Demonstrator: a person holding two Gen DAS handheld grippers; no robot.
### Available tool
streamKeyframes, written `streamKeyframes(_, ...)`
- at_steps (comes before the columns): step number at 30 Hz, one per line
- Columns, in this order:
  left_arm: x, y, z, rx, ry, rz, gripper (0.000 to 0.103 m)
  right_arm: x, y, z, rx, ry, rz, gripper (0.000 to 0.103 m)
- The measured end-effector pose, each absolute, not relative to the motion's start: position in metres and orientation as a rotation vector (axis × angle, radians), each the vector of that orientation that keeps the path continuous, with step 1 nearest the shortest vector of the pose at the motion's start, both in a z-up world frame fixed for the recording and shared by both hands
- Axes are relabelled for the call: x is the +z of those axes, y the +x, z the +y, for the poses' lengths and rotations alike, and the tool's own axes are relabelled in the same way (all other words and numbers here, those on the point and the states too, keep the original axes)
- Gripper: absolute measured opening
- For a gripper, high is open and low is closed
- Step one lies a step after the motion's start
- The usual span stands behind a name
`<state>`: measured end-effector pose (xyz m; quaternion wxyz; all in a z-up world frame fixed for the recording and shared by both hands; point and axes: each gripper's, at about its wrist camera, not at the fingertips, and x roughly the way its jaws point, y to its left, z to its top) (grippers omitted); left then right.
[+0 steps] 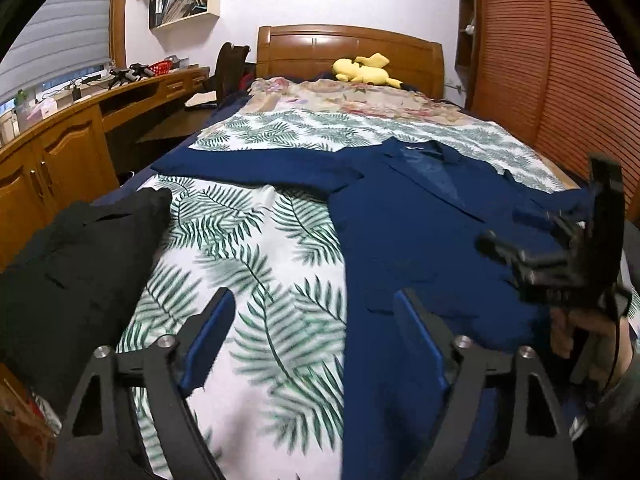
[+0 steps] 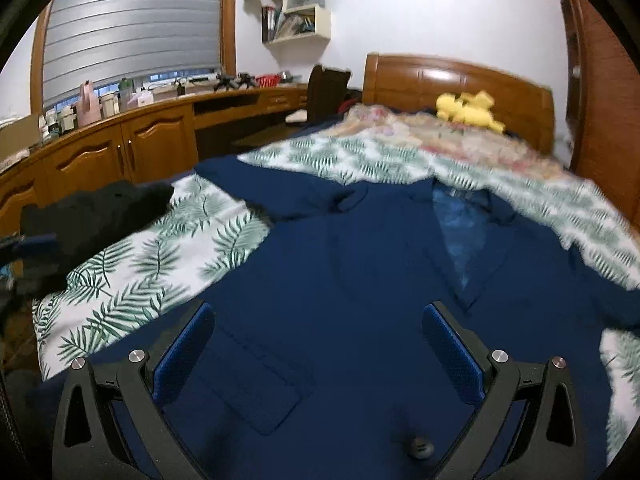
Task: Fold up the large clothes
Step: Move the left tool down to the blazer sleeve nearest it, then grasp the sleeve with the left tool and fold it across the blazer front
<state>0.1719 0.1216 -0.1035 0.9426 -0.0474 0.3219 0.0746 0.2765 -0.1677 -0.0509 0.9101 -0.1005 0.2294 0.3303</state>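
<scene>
Left wrist view first: we see our left gripper (image 1: 316, 336) with its jaws spread and nothing between them, poised over the edge where the blue jacket (image 1: 420, 220) meets the leaf-print sheet (image 1: 256, 248); one blue pad (image 1: 208, 344) sits above the sheet, the other above the jacket's lower front. We have the jacket lying face up along the right half of the bed, collar toward the wooden headboard (image 1: 352, 52), one sleeve (image 1: 256, 168) stretched out flat to the left across the sheet. A black garment (image 1: 80, 256) lies bunched at the bed's left edge, near the left finger but apart from it. Our right gripper (image 1: 560, 264) shows at the right edge of this view, a hand (image 1: 580, 332) wrapped on its handle, held over the jacket's far side; blur hides its fingertips here. A yellow plush toy (image 1: 364, 70) rests by the headboard on a floral blanket (image 1: 340, 98); a wooden desk (image 1: 100, 108) runs along the left wall.

Right wrist view: our right gripper (image 2: 320, 344) is released too, its pads wide apart with only jacket cloth lying beneath them, not pinched; a pocket flap (image 2: 260, 380) lies below the left pad and a dark button (image 2: 420, 448) sits at the bottom centre; the jacket (image 2: 360, 260) fills the middle of this view, lining showing at the open collar.
</scene>
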Motion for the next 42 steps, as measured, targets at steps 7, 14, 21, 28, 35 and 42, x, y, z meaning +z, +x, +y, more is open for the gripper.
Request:
streamKeyframes(7,-0.107,0.229,0.151,0.171,-0.092,0.686,0.073,-0.055,0.293,-0.192,0.697,-0.184,0.535,0.103)
streamKeyframes(14,-0.107,0.289,0.184,0.183,-0.112,0.711,0.072,-0.055,0.295,-0.178,0.674,-0.210,0.533,0.103)
streamKeyframes(21,-0.119,0.341,0.210,0.194,-0.144,0.738,0.070,-0.057,0.291,-0.162,0.668,-0.223,0.529,0.103)
streamKeyframes(28,-0.144,0.387,0.235,0.219,-0.227,0.807,0.064,-0.060,0.295,-0.159,0.671,-0.215,0.546,0.103)
streamKeyframes(35,-0.156,0.421,0.250,0.237,-0.304,0.829,0.064,-0.062,0.294,-0.157,0.667,-0.227,0.544,0.103)
streamKeyframes(42,-0.178,0.444,0.280,0.216,-0.536,0.871,0.057,-0.063,0.293,-0.158,0.669,-0.228,0.542,0.103)
